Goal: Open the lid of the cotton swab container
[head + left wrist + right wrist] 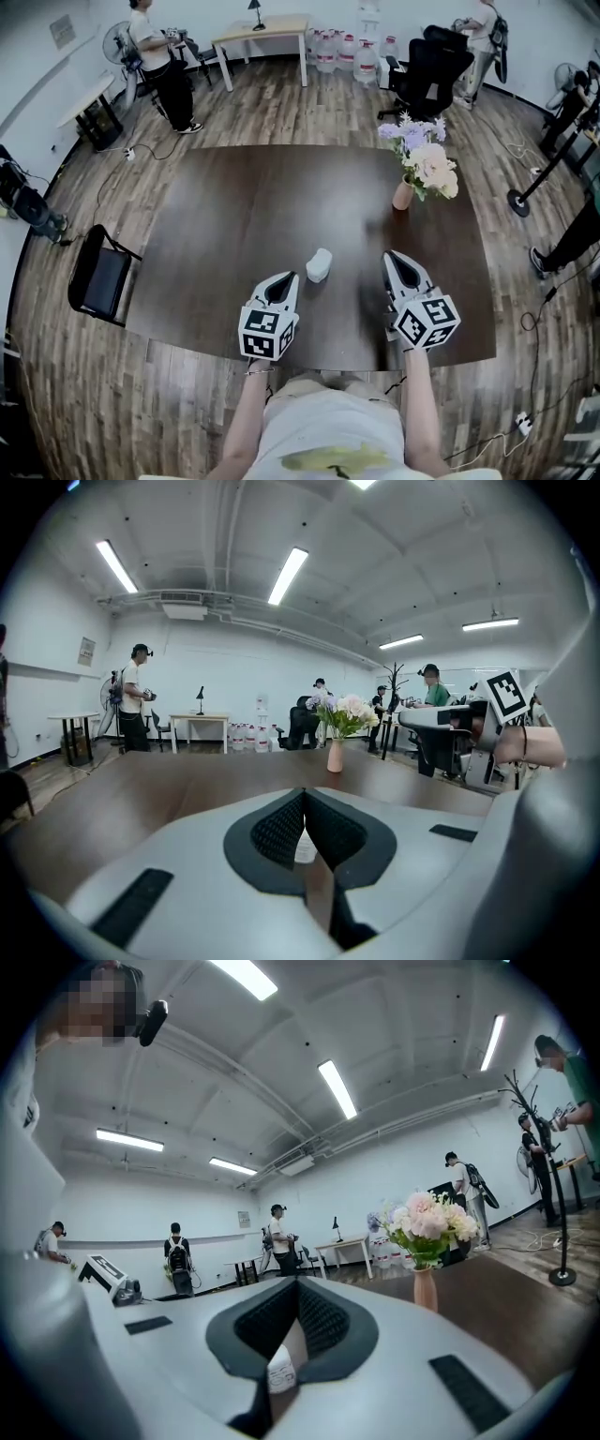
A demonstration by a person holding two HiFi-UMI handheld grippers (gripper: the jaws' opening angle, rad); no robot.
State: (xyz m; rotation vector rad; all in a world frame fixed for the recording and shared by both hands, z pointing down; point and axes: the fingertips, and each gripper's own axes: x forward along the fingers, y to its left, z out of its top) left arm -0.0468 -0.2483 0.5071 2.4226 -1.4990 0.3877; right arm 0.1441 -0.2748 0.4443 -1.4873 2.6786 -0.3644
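Observation:
The cotton swab container point(319, 265) is a small white tub with its lid on, standing on the dark table point(234, 216) near the front edge. My left gripper point(288, 277) hovers just left of it and nearer to me, jaws shut and empty. My right gripper point(390, 256) is to its right, a hand's width away, also shut on nothing. In the left gripper view the container point(305, 847) peeks through the notch behind the shut jaws point(305, 795). The right gripper view shows the container point(279, 1370) the same way, behind its shut jaws point(298, 1284).
A pink vase of flowers point(421, 169) stands on the table's right side, beyond my right gripper. A black chair point(101, 277) stands by the table's left edge. People stand around the room, and cables lie on the wooden floor.

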